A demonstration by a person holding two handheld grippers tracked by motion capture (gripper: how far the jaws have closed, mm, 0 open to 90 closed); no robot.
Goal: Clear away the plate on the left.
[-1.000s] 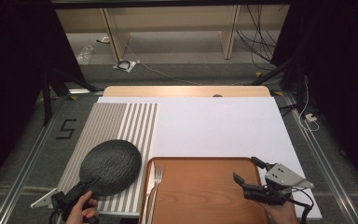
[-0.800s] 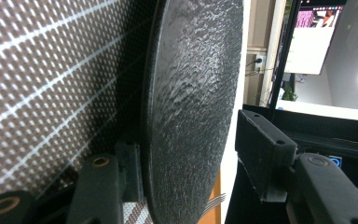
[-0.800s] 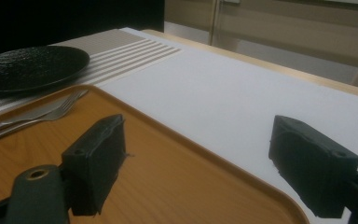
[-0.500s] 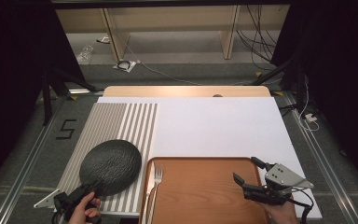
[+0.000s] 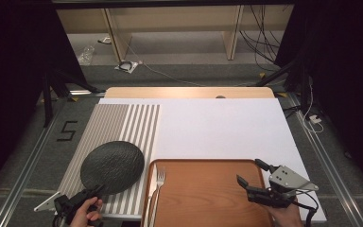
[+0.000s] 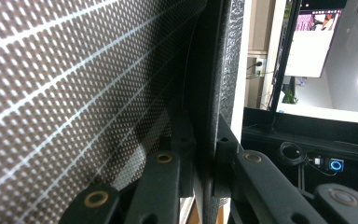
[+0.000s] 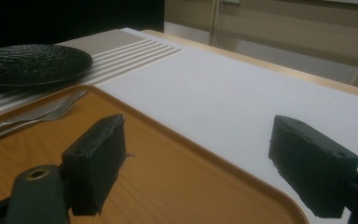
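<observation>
A black textured plate (image 5: 112,166) rests on the striped placemat (image 5: 118,125) at the left. My left gripper (image 5: 97,190) is shut on the plate's near rim. In the left gripper view the jaws of the left gripper (image 6: 200,154) clamp the dark plate edge (image 6: 216,84), with the placemat weave (image 6: 74,93) beside it. My right gripper (image 5: 249,170) stands open over the right end of the wooden tray (image 5: 208,198), holding nothing. In the right gripper view the right gripper (image 7: 200,149) hovers above the tray (image 7: 168,182), and the plate (image 7: 32,63) shows at the far left.
A fork (image 5: 159,182) and a knife (image 5: 150,189) lie side by side at the tray's left end; the fork (image 7: 51,112) also shows in the right gripper view. A white mat (image 5: 217,127) covers the table beyond the tray. A dark floor surrounds the table.
</observation>
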